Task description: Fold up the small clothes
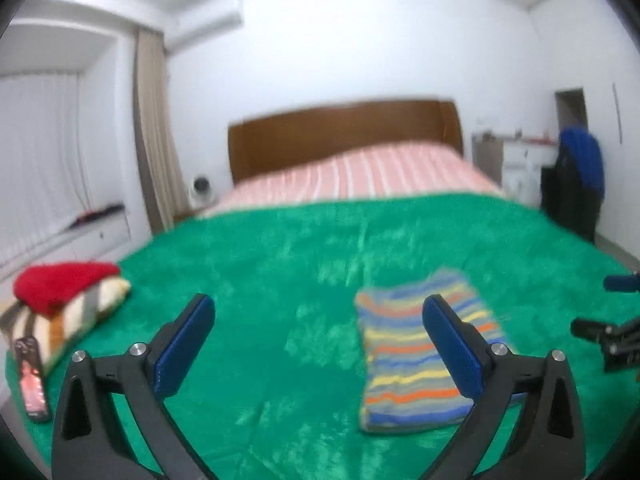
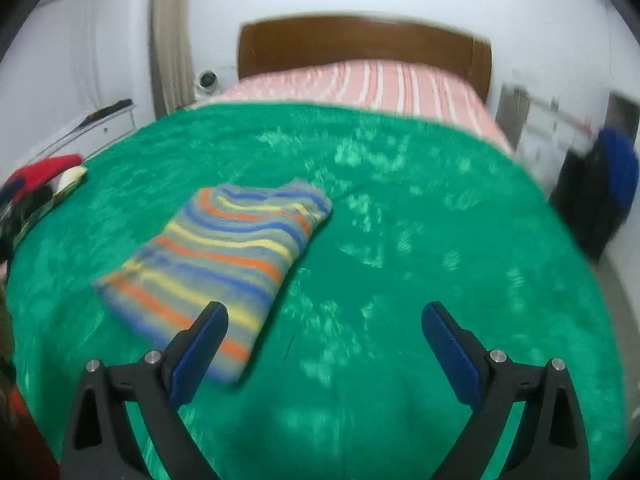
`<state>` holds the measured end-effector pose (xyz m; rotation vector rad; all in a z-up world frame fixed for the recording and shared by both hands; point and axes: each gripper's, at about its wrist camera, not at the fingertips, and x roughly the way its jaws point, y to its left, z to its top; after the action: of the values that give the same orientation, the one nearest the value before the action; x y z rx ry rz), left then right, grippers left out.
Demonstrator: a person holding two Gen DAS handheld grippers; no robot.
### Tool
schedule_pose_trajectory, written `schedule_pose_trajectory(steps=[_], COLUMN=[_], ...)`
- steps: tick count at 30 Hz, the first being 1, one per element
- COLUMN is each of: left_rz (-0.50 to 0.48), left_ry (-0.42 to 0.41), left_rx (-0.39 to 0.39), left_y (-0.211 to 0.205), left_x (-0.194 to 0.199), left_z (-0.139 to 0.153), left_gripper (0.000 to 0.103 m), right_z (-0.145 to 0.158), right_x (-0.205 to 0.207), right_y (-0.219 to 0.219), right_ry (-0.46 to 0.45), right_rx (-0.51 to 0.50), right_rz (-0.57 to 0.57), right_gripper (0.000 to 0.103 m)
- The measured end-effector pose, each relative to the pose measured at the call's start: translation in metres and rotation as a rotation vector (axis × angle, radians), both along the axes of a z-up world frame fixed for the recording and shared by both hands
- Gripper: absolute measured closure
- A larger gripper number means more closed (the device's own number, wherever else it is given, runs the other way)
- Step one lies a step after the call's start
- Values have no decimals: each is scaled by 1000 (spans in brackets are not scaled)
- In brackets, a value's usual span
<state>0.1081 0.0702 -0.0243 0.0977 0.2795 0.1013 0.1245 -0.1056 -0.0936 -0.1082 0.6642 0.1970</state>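
Note:
A folded striped garment [image 1: 416, 352] [image 2: 224, 256] in grey, blue, orange and yellow lies flat on the green blanket [image 1: 280, 280] [image 2: 400, 220]. My left gripper [image 1: 318, 312] hovers above the blanket, open and empty, with the garment behind its right finger. My right gripper [image 2: 324, 320] is also open and empty; the garment lies beyond its left finger. The right gripper's dark parts [image 1: 612, 340] show at the right edge of the left wrist view.
A pile of folded clothes [image 1: 64, 308] [image 2: 44, 180], red on top, sits at the blanket's left edge. A dark phone-like object [image 1: 32, 380] lies beside it. Behind are a pink striped sheet [image 1: 360, 176], a brown headboard [image 1: 340, 132] and a chair with blue clothing [image 1: 576, 176].

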Motion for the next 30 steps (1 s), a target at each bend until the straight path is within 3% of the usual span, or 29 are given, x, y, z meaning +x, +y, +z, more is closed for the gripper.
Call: schedule_pose_trajectory(steps=[2, 4, 6, 8, 16, 24, 30], left_rz=[37, 32, -22, -38, -13, 81, 61], left_ry=[23, 114, 206, 232, 303, 373, 395], left_rx=[-14, -60, -154, -199, -130, -73, -64], left_y=[-8, -13, -16, -15, -37, -37, -35], left_x=[-15, -25, -31, -39, -67, -71, -74], left_z=[9, 11, 8, 6, 5, -2, -9], left_gripper=[0, 0, 0, 0, 0, 0, 0], right_z=[18, 36, 45, 47, 41, 41, 36], right_x=[-30, -62, -72, -81, -99, -106, -113], right_y=[-8, -15, -20, -23, -16, 4, 10], right_ry=[-88, -173, -170, -137, -61, 34, 69], right_rx=[-6, 4, 36, 81, 87, 11, -23], right_rz=[-22, -70, -79, -61, -42, -57, -78], right_gripper=[0, 0, 0, 0, 0, 0, 0])
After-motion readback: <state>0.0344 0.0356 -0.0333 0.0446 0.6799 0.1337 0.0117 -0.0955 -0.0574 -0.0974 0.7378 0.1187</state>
